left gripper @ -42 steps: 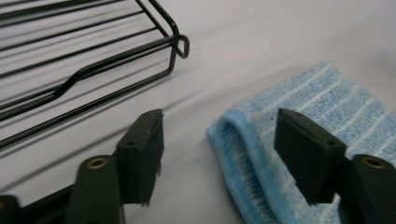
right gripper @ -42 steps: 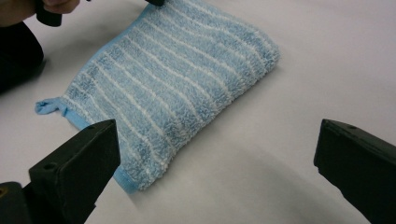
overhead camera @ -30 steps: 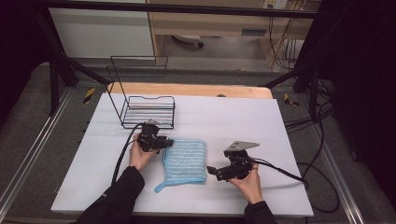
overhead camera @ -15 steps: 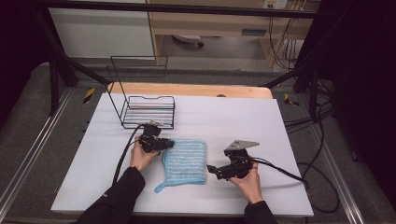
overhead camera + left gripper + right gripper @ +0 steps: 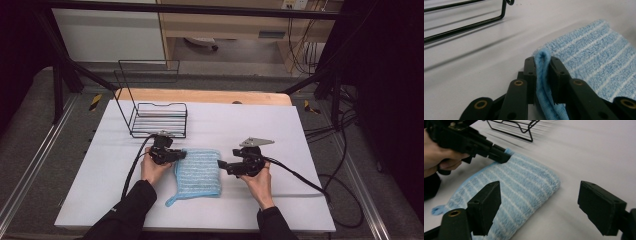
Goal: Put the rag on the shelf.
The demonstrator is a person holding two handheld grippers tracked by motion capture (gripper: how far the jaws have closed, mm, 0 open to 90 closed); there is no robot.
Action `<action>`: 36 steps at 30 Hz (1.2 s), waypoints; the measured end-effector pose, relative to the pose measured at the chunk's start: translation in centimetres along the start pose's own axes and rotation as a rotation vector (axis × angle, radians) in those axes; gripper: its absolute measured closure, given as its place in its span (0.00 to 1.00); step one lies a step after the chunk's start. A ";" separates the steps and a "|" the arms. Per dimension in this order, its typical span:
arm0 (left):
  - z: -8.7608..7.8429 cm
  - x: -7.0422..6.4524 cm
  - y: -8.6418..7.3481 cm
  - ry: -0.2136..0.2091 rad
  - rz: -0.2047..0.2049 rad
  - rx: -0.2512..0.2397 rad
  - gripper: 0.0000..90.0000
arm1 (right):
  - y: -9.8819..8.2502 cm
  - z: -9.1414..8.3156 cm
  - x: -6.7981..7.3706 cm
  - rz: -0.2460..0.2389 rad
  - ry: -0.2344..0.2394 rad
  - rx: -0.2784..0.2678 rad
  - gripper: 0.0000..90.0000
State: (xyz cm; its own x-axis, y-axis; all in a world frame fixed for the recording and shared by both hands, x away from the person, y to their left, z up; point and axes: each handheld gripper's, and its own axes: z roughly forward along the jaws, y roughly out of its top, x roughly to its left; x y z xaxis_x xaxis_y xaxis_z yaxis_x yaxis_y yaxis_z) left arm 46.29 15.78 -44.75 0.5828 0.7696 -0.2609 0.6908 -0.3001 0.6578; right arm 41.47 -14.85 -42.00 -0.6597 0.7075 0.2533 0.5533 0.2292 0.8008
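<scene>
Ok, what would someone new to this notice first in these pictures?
Probably the blue striped cloth lying folded mid-table, the only colour on the white table. The left gripper has just been closing and pinches the cloth's far-left corner, while the right gripper stands open at its right edge, jaws closing. Behind sits a black wire rack.

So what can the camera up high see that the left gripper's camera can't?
Only the high view takes in both hands, the right gripper with its fingers apart beside the cloth, the whole wire rack and the floor cables. Only the left gripper view shows, close up, the left gripper pinching a folded edge of the cloth between its fingers. Both show the blue striped cloth, the white table and part of the rack.
</scene>
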 end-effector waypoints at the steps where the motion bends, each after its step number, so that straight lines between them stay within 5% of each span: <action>1: 0.0 0.0 0.0 0.003 0.008 0.002 0.85 | 0.3 0.3 -0.1 0.003 -0.007 0.002 0.24; 10: 0.0 -0.1 -0.1 0.009 0.028 -0.004 0.85 | 1.2 4.3 -1.5 0.055 -0.063 0.076 0.51; 16: 0.0 -0.1 -0.1 0.007 0.030 -0.006 0.85 | 0.8 5.4 -1.9 0.086 -0.066 0.112 0.61; 28: 0.0 -0.1 -0.1 0.008 0.036 -0.006 0.85 | 0.3 6.0 -1.7 0.147 -0.008 0.147 0.80; 36: -0.2 0.2 -0.1 -0.012 0.006 -0.022 0.90 | 0.7 5.4 -1.6 0.167 0.007 0.132 0.90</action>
State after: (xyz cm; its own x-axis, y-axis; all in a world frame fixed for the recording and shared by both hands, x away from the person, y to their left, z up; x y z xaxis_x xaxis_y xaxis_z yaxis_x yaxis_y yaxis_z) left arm 46.19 16.06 -44.74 0.5918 0.7611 -0.2655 0.6781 -0.2919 0.6745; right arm 45.66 -12.20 -44.72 -0.5570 0.7381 0.3807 0.7163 0.1951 0.6699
